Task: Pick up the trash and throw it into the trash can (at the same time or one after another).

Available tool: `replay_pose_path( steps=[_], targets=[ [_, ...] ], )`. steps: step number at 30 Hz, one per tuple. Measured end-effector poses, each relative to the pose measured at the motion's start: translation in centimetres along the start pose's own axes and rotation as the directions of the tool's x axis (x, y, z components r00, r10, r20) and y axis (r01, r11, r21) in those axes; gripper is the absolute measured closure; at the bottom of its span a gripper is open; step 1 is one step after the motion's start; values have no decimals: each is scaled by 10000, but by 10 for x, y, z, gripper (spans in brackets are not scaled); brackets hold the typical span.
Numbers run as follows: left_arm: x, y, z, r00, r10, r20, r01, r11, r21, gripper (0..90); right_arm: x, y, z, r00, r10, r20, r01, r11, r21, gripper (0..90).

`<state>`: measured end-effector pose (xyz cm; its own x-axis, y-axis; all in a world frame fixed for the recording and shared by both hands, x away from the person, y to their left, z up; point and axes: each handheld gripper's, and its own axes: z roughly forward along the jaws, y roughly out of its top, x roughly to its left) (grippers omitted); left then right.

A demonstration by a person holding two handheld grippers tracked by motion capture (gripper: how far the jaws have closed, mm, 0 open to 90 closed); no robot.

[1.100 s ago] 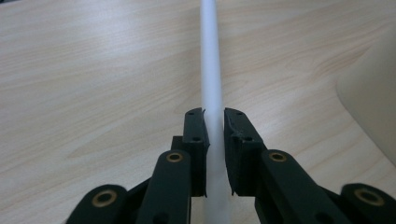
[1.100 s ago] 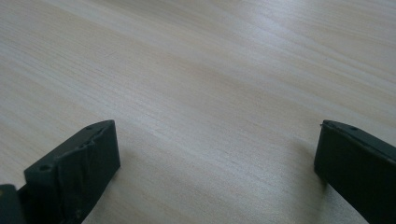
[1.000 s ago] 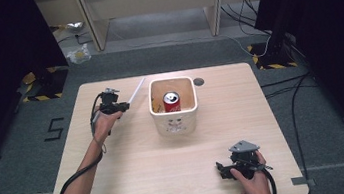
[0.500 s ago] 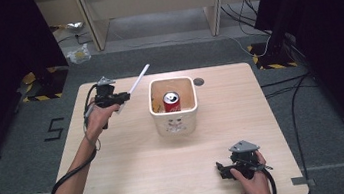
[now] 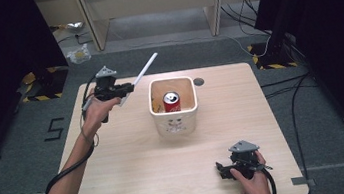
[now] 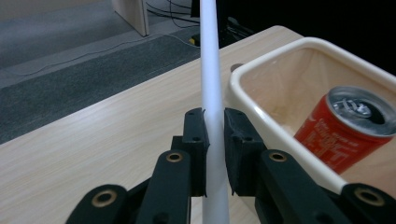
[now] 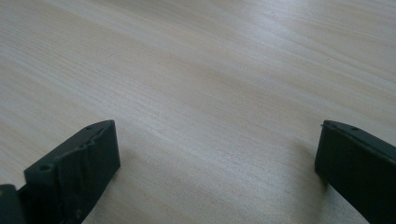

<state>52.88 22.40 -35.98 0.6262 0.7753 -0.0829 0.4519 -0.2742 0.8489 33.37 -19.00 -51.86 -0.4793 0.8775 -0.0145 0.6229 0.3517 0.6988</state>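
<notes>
Lifted left claw (image 5: pixel 126 88) grips white stick (image 5: pixel 143 74) beside bin (image 5: pixel 175 119) rim.

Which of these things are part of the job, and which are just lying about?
In the job: left tongs clamped on the white stick; cream bin; red can inside it.

Lying about: right tongs, open on the table; floor cables.

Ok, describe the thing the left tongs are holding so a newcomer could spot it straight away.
Start at the wooden table and find the cream bin near its middle, with a red can standing inside. Just left of the bin, the left tongs are clamped on a white stick. It is the one long, thin, plain white thing there, slanting up past the table's far edge.
</notes>
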Motion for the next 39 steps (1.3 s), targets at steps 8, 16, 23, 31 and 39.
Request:
replay_pose_path(
  steps=[8,16,23,31,39],
  targets=[
    [-17,14,1,9986,192,491,-186,9998,-112,790,0,0,0,10000,12,-10,-12,10000,-4,2],
    [-33,26,8,9961,409,785,-398,9991,-157,789,0,0,0,10000,30,-15,-30,10000,-1,2],
    [-47,33,15,9933,567,1003,-551,9983,-191,789,0,0,0,10000,-16,-4,16,10000,-3,2],
    [-61,38,28,9912,659,1148,-650,9978,-116,789,0,0,0,10000,-20,-14,20,10000,-8,3],
    [-69,37,41,9899,692,1236,-702,9975,33,789,0,0,0,10000,-30,-14,30,10000,-8,3]
  ],
)
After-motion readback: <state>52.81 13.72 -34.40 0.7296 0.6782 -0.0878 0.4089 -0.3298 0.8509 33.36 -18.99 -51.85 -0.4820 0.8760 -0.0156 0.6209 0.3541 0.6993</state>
